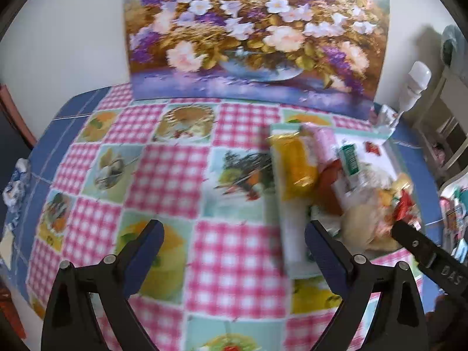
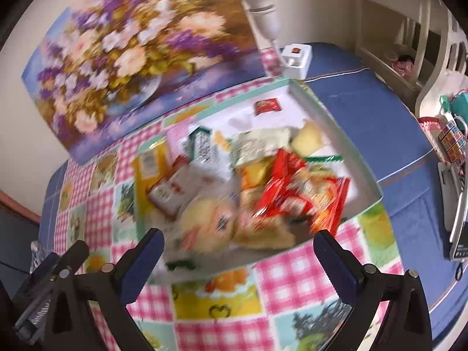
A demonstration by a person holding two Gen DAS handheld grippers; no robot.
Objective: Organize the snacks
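Observation:
A white tray with a mint rim (image 2: pixel 336 117) lies on the checked tablecloth and holds a heap of snacks: a yellow packet (image 2: pixel 149 169), a green-and-white box (image 2: pixel 201 146), red wrappers (image 2: pixel 292 187), a round pale bun (image 2: pixel 210 216) and a small red sachet (image 2: pixel 267 106). In the left wrist view the tray (image 1: pixel 280 127) and yellow packet (image 1: pixel 295 169) sit to the right. My left gripper (image 1: pixel 234 234) is open and empty over the cloth, left of the tray. My right gripper (image 2: pixel 238 242) is open and empty at the tray's near edge.
A flower painting (image 1: pixel 254 38) leans against the wall at the table's back. A white lamp (image 1: pixel 414 87) and a white socket box (image 2: pixel 295 58) stand at the back right. White furniture (image 2: pixel 409 44) lies beyond the blue table edge (image 2: pixel 380 111).

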